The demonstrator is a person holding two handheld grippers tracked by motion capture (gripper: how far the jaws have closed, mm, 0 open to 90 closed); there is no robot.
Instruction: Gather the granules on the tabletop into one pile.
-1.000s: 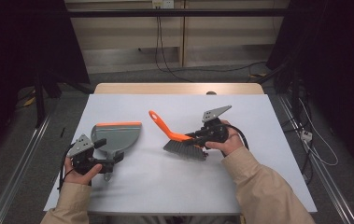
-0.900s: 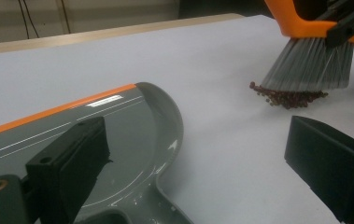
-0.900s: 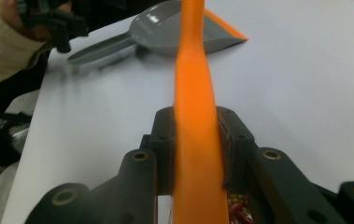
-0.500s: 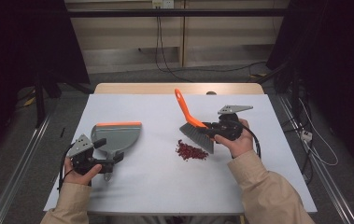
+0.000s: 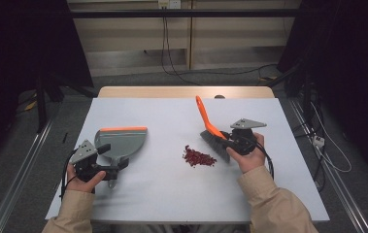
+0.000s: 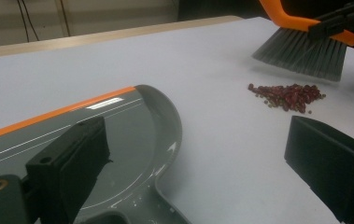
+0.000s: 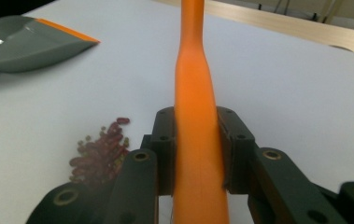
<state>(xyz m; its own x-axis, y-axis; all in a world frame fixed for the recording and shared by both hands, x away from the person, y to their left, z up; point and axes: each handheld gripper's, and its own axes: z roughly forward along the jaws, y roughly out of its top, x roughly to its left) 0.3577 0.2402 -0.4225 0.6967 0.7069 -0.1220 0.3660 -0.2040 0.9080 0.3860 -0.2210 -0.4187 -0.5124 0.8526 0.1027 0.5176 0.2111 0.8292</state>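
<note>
Gripping the orange brush [image 5: 209,130] beside red beans [image 5: 198,158]: right gripper [image 5: 228,141]; left gripper [image 6: 198,158] fingers open over dustpan [image 5: 123,143].

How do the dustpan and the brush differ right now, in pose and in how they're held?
The dustpan lies flat on the table; the brush is tilted, handle up, bristles beside the red beans. The right gripper is shut on the brush handle; the left gripper stands open at the dustpan. The dustpan is mostly grey, the brush handle orange. Both share grey and orange.
</note>
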